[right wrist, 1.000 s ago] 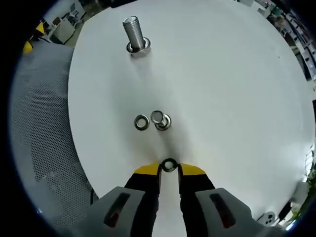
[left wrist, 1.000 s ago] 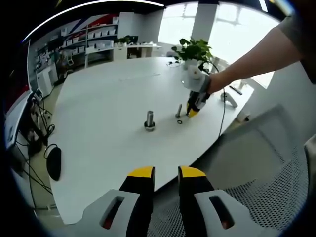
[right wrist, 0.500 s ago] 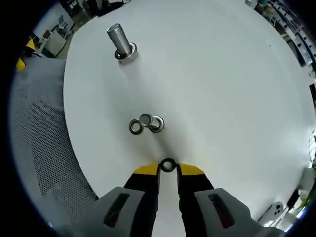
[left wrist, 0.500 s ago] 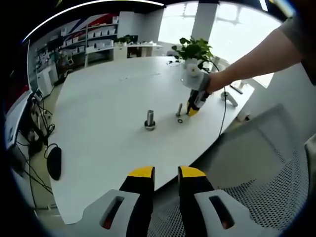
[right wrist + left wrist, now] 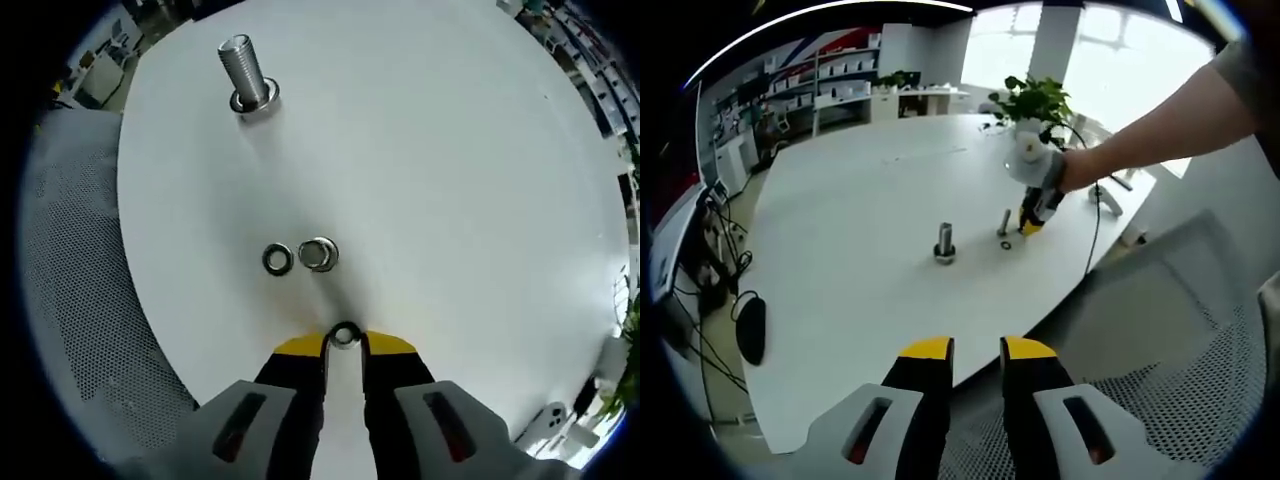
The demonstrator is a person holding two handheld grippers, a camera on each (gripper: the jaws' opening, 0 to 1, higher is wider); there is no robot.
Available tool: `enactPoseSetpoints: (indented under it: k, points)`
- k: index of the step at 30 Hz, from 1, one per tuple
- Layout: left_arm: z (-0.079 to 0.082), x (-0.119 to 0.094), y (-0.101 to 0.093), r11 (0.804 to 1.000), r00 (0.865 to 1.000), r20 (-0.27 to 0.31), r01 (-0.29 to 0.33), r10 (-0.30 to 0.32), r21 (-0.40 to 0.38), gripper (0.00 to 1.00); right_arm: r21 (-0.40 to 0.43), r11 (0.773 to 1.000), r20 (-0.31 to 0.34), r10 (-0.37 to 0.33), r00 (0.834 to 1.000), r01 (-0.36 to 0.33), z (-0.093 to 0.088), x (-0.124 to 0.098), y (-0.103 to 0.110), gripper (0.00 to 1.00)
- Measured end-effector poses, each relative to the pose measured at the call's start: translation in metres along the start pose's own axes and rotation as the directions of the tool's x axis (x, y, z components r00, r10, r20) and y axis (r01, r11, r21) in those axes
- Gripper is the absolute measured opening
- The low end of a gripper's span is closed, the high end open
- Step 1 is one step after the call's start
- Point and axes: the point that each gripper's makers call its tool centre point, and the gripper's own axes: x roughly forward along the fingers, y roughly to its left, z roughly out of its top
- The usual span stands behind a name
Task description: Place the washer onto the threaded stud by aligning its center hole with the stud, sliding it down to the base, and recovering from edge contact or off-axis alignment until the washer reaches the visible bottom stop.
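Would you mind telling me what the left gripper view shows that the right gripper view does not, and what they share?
The left gripper view alone shows the left gripper, shelves, a potted plant and a person's arm. The right gripper view alone shows a washer pinched at the right gripper tips. Both share the white table, the large stud, the small stud and the loose washer beside it.

No text, label, brand, number or sign can be read in either view.
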Motion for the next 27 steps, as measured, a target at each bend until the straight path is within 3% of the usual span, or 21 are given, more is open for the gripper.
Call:
enactPoseSetpoints:
  k: [5,27]
  points:
    - [0.0001,-0.0003,-0.0001,1.000,1.000,0.000,0.000,0.000,0.000,0.16,0.037,0.999,0.040,0.002,0.999,-0.004,-0.0017,-0.0001,-0.0011,0.15]
    - [-0.0001,0.0000,-0.0007,1.000,1.000,-0.001,0.002,-0.002,0.007,0.16,0.032,0.999,0.051,-0.022,0.998,0.020,-0.0004,-0.0056,0.0045,0.14]
